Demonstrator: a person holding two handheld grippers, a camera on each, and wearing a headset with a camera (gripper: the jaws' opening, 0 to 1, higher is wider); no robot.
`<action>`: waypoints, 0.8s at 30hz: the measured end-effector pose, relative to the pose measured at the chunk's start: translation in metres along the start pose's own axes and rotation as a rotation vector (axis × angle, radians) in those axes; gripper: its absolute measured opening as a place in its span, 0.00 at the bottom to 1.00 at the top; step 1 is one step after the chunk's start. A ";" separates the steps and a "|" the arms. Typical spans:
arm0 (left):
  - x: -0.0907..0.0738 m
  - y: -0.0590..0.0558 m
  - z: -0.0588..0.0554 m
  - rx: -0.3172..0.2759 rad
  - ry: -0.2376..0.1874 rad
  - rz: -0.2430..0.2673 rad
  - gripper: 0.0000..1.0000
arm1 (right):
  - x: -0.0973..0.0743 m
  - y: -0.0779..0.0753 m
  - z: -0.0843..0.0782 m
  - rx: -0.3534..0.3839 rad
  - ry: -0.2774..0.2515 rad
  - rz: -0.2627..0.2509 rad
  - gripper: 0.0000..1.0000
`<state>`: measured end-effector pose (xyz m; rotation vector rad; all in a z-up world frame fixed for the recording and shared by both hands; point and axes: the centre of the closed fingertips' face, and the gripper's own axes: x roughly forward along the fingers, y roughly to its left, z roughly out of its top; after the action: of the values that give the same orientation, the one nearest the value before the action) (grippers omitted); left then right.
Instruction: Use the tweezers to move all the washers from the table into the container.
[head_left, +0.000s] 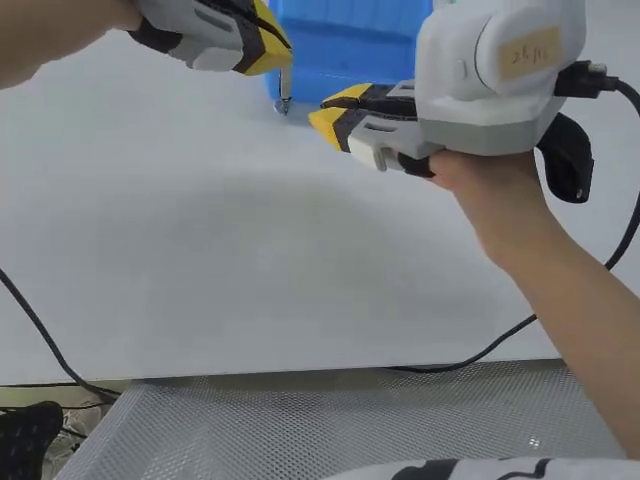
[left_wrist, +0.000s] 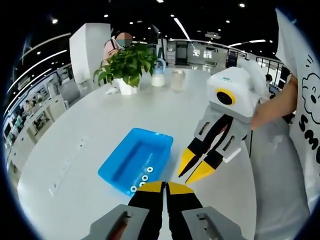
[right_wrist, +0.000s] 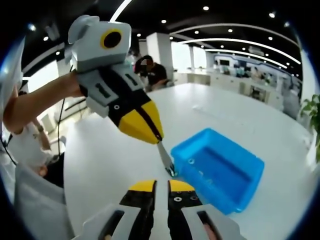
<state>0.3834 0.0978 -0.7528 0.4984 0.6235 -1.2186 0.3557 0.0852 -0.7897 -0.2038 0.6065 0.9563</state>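
My left gripper (head_left: 282, 52) is shut on thin metal tweezers (head_left: 284, 92), which point down at the near edge of the blue container (head_left: 340, 45). In the right gripper view the tweezers (right_wrist: 165, 157) reach from the left gripper (right_wrist: 150, 132) to the rim of the container (right_wrist: 220, 172). Whether their tip holds a washer is too small to tell. Several washers (left_wrist: 145, 178) lie inside the container (left_wrist: 135, 160). My right gripper (head_left: 325, 108) hovers just right of the tweezers, its jaws shut and holding nothing. Its own jaws (right_wrist: 161, 186) stand together, as do the left gripper's (left_wrist: 165, 187).
The white table (head_left: 220, 260) stretches wide in front of the container. A black cable (head_left: 40, 340) runs along its left front, another trails at the right. A grey mesh surface (head_left: 320, 430) lies beyond the front edge. A potted plant (left_wrist: 127, 65) stands far back.
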 end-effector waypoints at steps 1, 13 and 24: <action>-0.001 0.001 0.000 -0.002 0.003 -0.002 0.00 | 0.000 -0.001 0.002 -0.008 -0.002 -0.002 0.05; 0.001 -0.009 0.001 -0.011 0.012 -0.043 0.00 | 0.002 0.000 0.010 -0.031 -0.015 0.011 0.05; 0.002 -0.024 0.000 0.001 0.038 -0.089 0.00 | 0.008 0.008 0.004 -0.074 0.020 0.050 0.09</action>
<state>0.3612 0.0894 -0.7545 0.5002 0.6833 -1.2959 0.3538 0.0973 -0.7898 -0.2660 0.5969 1.0266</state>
